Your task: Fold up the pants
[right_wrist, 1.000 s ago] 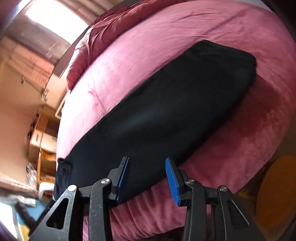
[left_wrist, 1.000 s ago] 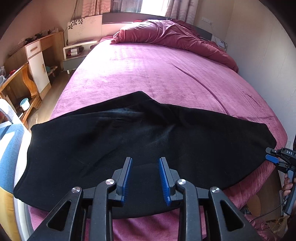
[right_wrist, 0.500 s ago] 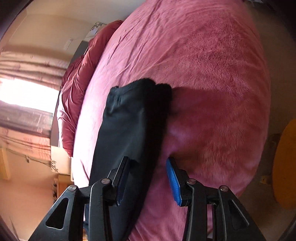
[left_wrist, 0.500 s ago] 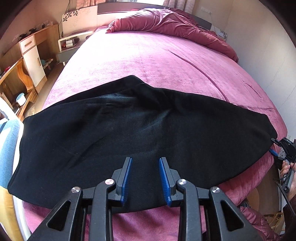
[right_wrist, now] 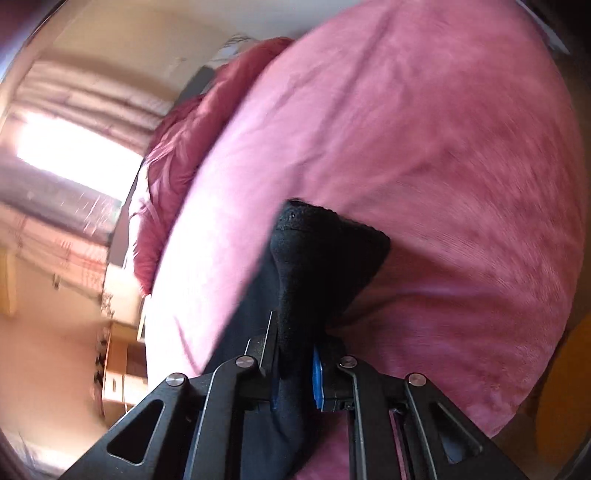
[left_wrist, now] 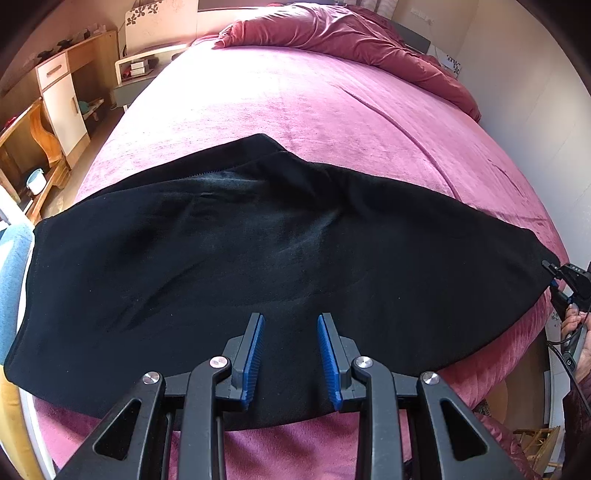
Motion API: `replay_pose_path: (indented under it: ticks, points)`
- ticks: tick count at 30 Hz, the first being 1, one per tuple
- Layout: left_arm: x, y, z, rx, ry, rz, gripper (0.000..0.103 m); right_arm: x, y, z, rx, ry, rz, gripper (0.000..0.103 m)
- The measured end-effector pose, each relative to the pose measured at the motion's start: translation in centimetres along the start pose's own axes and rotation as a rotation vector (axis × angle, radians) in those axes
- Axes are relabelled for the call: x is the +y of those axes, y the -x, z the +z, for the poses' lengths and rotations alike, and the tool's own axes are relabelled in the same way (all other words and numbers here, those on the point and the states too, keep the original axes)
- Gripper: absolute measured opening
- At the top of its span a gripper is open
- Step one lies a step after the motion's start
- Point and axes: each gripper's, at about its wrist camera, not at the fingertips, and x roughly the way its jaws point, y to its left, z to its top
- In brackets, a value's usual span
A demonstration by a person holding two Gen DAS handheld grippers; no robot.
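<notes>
The black fleece pants (left_wrist: 280,258) lie spread flat along the near edge of the magenta plush bed (left_wrist: 314,110), with a crumpled maroon duvet (left_wrist: 351,33) at its far end. The left gripper (left_wrist: 290,350) hovers above them, fingers narrowly parted and empty. The right gripper (right_wrist: 295,365) is closing its fingers on the pants' end.
</notes>
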Motion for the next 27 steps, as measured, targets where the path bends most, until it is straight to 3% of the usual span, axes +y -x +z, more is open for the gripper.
replay_pose_path:
  ticks: [6, 11, 18, 27]
  points:
    - [0.0, 0.1, 0.4, -0.002, 0.022, -0.054, 0.03, 7.8, 0.7, -1.7, 0.057, 0.218, 0.075, 0.014]
    - [0.4, 0.8, 0.8, -0.015, 0.05, -0.11, 0.03, 13.7, -0.5, -5.3, 0.135, 0.342, 0.154, 0.014]
    - [2.2, 1.2, 1.1, -0.007, 0.141, -0.18, 0.03, 20.6, -3.9, -14.2, 0.289, 0.534, 0.207, 0.013]
    - [4.4, 1.5, 0.8, -0.008, 0.223, -0.251, 0.03, 24.0, -10.2, -24.1, 0.476, 0.686, 0.153, 0.013]
